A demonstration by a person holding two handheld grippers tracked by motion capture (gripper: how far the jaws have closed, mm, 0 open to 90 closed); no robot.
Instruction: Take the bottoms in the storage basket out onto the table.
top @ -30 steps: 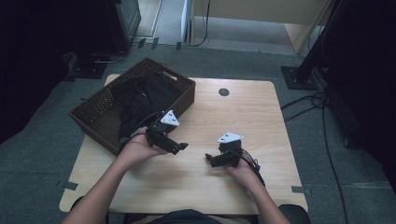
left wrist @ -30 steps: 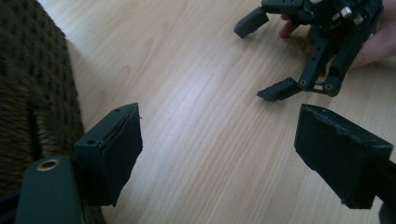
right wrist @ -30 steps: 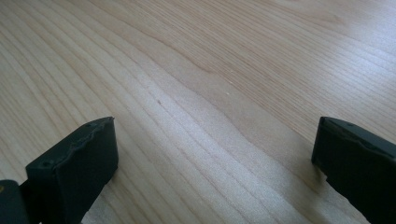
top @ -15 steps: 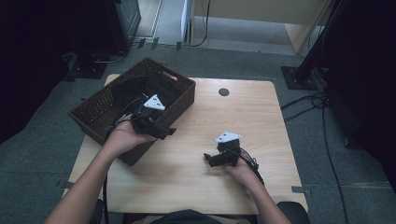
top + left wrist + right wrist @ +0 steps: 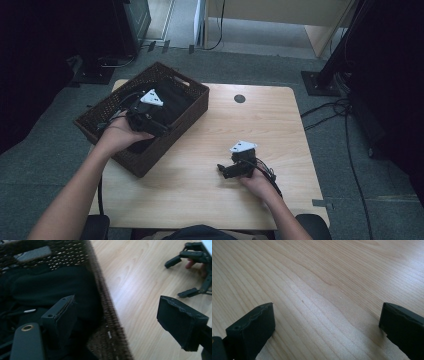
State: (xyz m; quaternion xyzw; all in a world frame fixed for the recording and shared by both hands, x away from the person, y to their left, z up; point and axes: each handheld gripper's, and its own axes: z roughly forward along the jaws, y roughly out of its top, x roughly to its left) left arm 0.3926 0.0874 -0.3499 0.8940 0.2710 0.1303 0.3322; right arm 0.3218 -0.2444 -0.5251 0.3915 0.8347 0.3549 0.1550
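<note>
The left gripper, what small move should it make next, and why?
Probably lower the left gripper a little further inside the wicker basket and close on the black cloth. Its jaws stand open, straddling the basket's wall, with one jaw over the cloth and nothing held yet. The right gripper waits open over the table.

A light wooden table (image 5: 280, 125) with rounded corners and a dark round grommet (image 5: 239, 98) near its far edge is standing on grey carpet (image 5: 345, 165). Black cables (image 5: 350, 125) are trailing over the floor at the right. Dark equipment stands (image 5: 320, 80) are flanking the table; a pale cabinet (image 5: 280, 10) is standing behind it.
</note>
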